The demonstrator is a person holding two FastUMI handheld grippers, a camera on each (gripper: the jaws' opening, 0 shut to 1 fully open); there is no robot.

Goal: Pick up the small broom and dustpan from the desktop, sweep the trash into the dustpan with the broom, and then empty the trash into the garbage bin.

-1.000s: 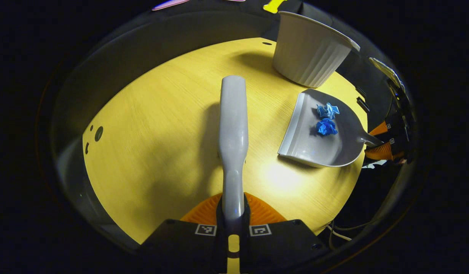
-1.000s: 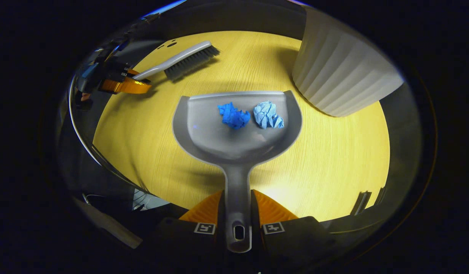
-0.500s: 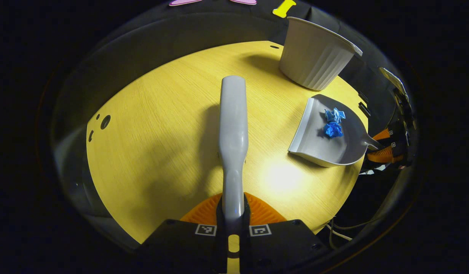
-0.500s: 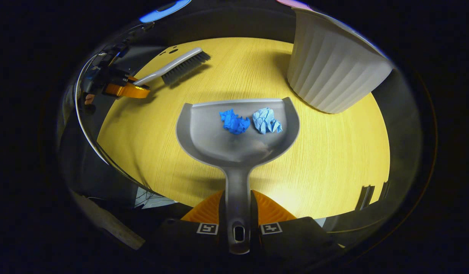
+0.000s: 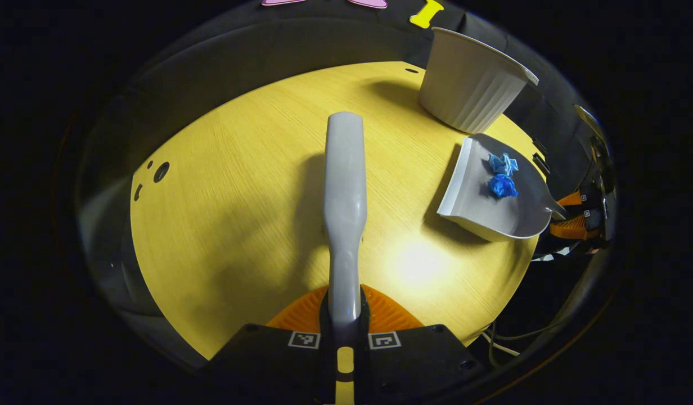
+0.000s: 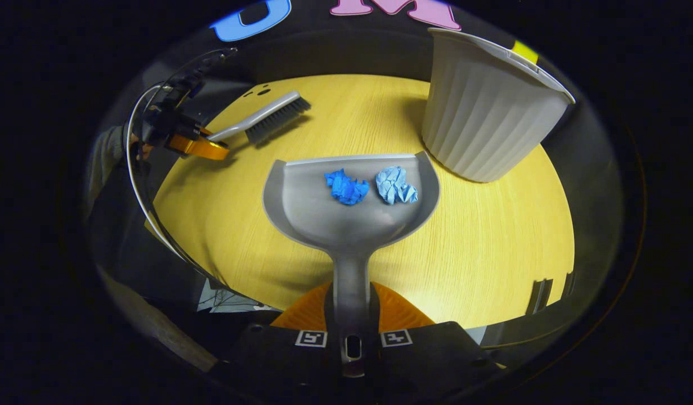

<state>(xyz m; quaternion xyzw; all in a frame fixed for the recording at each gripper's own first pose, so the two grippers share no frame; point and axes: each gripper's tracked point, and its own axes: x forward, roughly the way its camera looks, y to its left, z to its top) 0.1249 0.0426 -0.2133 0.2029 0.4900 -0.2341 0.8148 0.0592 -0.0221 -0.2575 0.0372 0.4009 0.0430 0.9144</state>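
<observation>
My left gripper (image 5: pixel 345 306) is shut on the handle of the small grey broom (image 5: pixel 344 191), which points straight ahead over the yellow desktop (image 5: pixel 239 185). My right gripper (image 6: pixel 351 306) is shut on the handle of the grey dustpan (image 6: pixel 346 214), raised a little above the desk. Two crumpled blue paper balls (image 6: pixel 346 187) (image 6: pixel 396 185) lie in the pan near its front lip. The white ribbed garbage bin (image 6: pixel 484 112) stands just beyond the pan to the right. In the left gripper view the dustpan (image 5: pixel 487 202) floats at the right, below the bin (image 5: pixel 470 87).
The far gripper (image 6: pixel 192 143) and broom (image 6: pixel 268 115) are at the left of the right gripper view, with a sleeve (image 6: pixel 107 152) behind. Cable holes (image 5: pixel 161 171) pierce the desk's left part. Cables (image 5: pixel 501 346) hang past the near right edge.
The dustpan has lifted off the desk with both paper balls still in it, tilting back slightly. The broom has drawn back and away from the pan.
</observation>
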